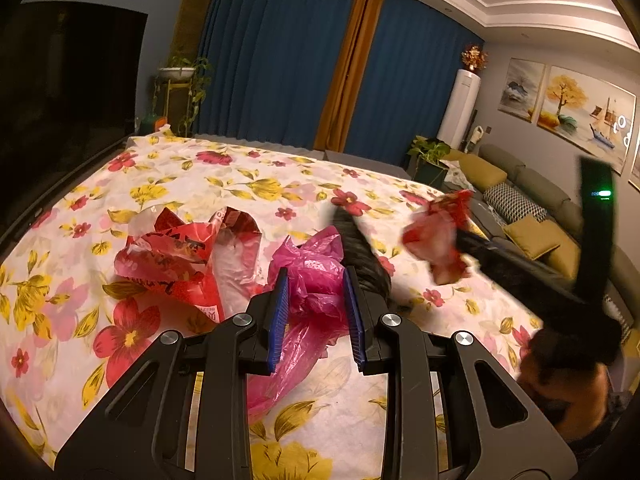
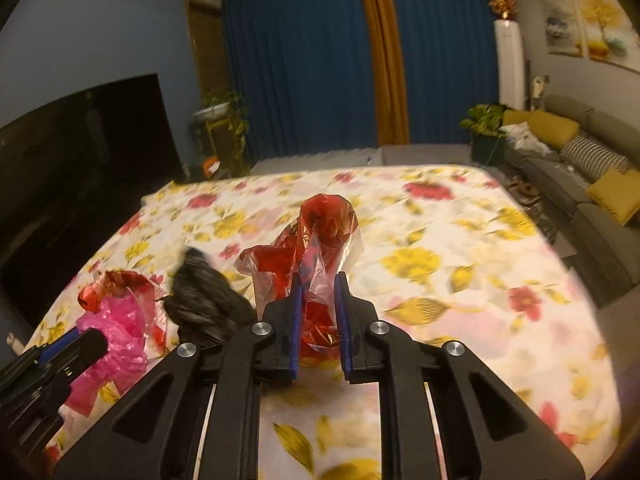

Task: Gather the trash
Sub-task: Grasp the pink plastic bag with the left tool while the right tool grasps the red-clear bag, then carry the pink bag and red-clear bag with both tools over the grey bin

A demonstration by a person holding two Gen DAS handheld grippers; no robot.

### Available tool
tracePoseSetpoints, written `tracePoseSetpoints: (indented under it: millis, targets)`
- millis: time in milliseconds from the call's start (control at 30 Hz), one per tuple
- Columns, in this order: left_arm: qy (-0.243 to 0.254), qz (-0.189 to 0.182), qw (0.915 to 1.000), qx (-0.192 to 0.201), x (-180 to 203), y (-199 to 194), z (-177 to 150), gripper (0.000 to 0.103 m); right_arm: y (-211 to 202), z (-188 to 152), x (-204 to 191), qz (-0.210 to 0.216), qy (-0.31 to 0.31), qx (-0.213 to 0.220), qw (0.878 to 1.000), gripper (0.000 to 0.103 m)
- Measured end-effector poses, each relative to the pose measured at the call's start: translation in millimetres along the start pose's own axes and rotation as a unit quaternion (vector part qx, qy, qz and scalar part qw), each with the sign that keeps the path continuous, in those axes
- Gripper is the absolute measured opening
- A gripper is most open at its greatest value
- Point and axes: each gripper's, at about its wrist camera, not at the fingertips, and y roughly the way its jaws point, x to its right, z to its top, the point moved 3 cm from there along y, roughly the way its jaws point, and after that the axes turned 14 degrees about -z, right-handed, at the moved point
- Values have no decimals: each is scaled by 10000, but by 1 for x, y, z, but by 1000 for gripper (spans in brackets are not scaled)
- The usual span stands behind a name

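A flowered cloth [image 1: 240, 184] covers the table. My left gripper [image 1: 316, 280] has its blue pads around a crumpled pink plastic bag [image 1: 316, 272] lying on the cloth; the jaws stand partly apart with the bag between them. A red and clear wrapper [image 1: 188, 256] lies to its left, and a black bag [image 1: 364, 256] lies behind on the right. My right gripper [image 2: 318, 280] is shut on a red and clear plastic wrapper [image 2: 320, 240] and holds it above the cloth; it shows blurred in the left wrist view [image 1: 436, 236].
A dark TV screen [image 1: 68, 92] stands at the left edge of the table. A sofa with yellow cushions [image 1: 532, 232] runs along the right. Blue curtains [image 1: 280, 60] hang behind, with potted plants [image 1: 430, 158] near them.
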Motion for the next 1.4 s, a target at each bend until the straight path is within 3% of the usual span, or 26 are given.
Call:
tracePoseSetpoints:
  millis: [333,700,1400]
  targets:
    - [472,136,9987,162,36,-14,1,26,-84,-10,52,-128,-2,537,9985,16]
    - [915,-102,9955,217,112,-43,-5,26,-159,-30,112,-291,69,898,9955,16]
    - [1474,-795,9857,168,250,-43,-41,26,-239,-68,219,-865,465,1213,9877,16]
